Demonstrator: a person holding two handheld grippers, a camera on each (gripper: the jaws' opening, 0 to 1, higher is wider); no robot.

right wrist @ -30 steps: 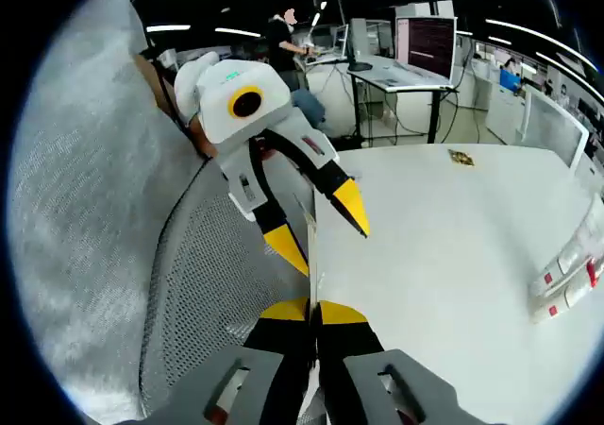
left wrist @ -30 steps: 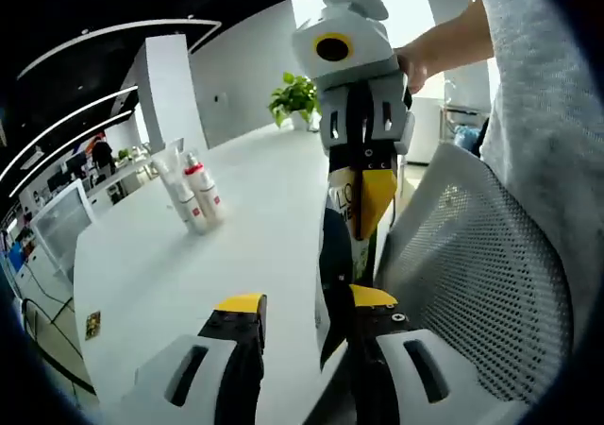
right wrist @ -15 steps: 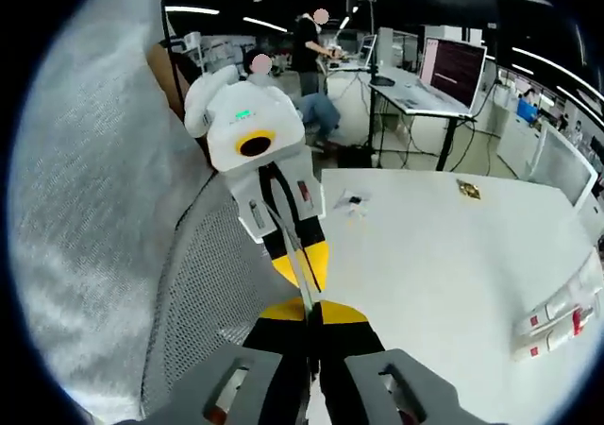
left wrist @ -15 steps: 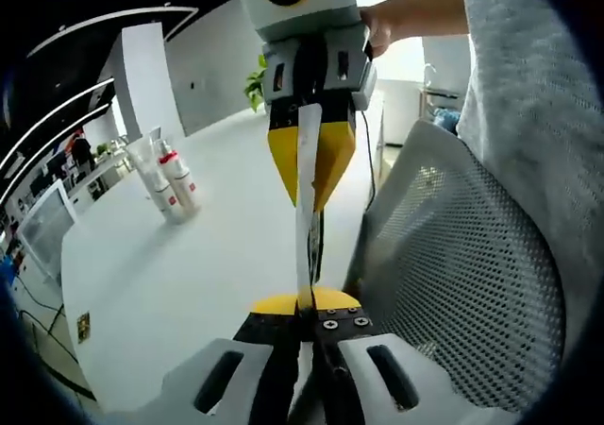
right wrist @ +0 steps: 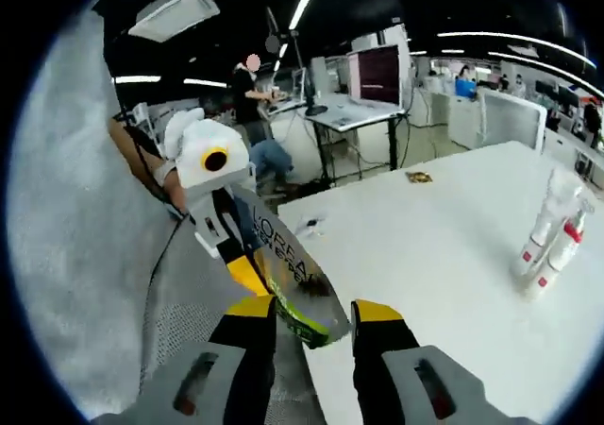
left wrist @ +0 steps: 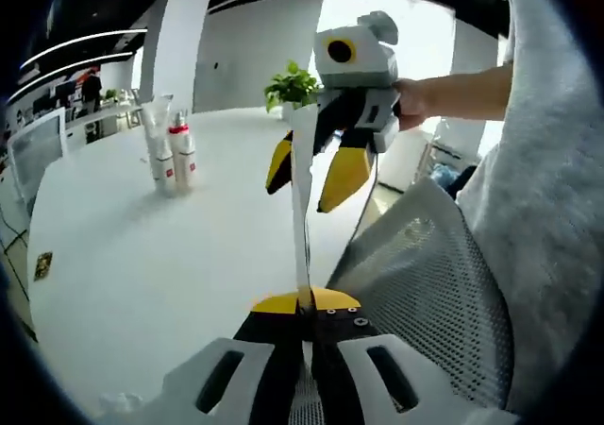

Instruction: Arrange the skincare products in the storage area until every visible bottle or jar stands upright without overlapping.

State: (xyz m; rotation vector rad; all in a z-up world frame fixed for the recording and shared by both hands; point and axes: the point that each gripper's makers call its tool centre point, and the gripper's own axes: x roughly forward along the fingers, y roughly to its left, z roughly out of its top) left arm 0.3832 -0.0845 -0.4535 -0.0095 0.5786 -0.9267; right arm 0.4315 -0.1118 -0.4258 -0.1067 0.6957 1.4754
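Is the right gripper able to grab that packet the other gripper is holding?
Probably yes. The right gripper is open, and the packet sits just ahead of the gap between its fingers with nothing in between. The left gripper is shut on the packet's far end, holding it up above the table.

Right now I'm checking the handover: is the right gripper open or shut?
Open. In the right gripper view, the right gripper has its yellow-tipped jaws apart around the tube, which the left gripper pinches.

White table [left wrist: 170, 255], upright skincare bottles [left wrist: 170, 156] clustered, small packet [right wrist: 418, 176] near far edge
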